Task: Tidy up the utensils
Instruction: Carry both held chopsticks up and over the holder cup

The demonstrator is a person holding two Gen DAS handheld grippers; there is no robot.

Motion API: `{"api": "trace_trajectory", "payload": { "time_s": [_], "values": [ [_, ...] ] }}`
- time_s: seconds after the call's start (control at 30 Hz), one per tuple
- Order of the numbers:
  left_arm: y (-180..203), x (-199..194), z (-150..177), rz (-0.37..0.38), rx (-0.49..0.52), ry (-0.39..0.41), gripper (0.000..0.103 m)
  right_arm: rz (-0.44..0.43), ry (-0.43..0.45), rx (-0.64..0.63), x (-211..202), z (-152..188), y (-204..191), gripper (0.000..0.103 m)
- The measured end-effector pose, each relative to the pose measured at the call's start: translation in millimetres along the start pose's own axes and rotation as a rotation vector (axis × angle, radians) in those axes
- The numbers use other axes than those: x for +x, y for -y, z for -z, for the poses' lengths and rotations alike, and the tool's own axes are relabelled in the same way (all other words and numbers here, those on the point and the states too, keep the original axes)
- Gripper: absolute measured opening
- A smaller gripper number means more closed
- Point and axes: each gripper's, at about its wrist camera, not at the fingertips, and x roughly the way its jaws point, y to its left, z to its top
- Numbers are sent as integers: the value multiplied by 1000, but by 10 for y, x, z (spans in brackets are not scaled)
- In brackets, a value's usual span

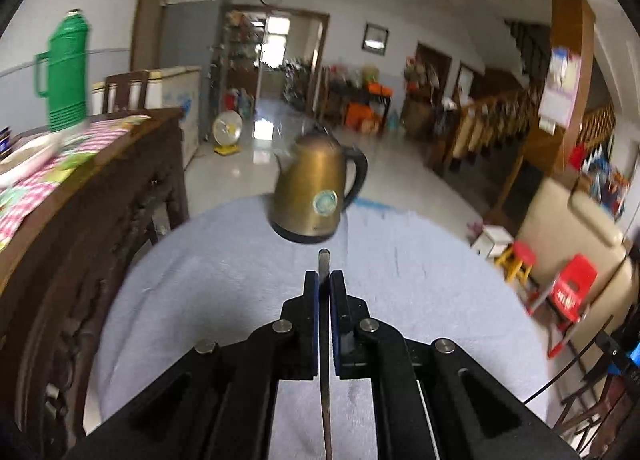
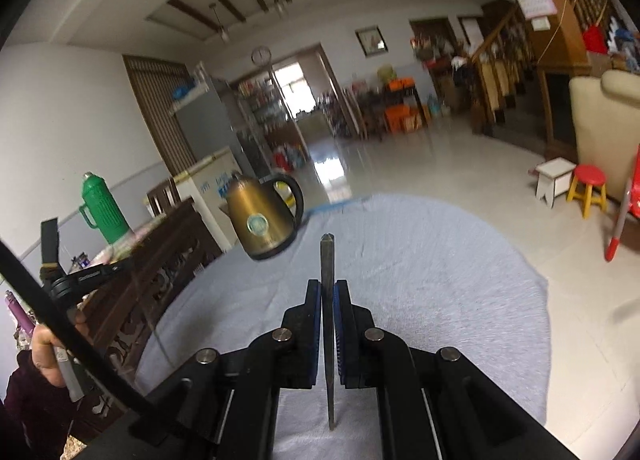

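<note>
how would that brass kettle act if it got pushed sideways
The kettle looks like rigid metal, so it would hold its shape. Tall over a narrower black base, it may tip rather than slide. The fuzzy cloth beneath it probably drags on it.

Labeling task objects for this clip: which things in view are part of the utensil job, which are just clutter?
Job:
- left claw, shut on a thin metal utensil
- right claw, shut on a second utensil; type unclear, seen edge-on

Clutter:
- kettle
- grey cloth
- green flask
- red stool
</note>
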Motion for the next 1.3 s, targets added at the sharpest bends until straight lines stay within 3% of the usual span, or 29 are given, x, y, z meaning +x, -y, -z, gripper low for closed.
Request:
{"api": "trace_trajectory", "payload": {
  "time_s": [0.33,0.73,0.93,1.3],
  "values": [
    [-69,-898,177,61,10,96,5,-7,118,-89,-817,33,-388,7],
    [502,-1756,219,228,71,192,5,-82,166,-173,-1294,2,-914,7],
    [839,-1751,309,277,74,208,5,-123,183,-204,-1292,46,-1191,7],
    [997,-1403,614,242,31,198,5,-140,146,-211,-901,268,-1365,7]
  ]
}}
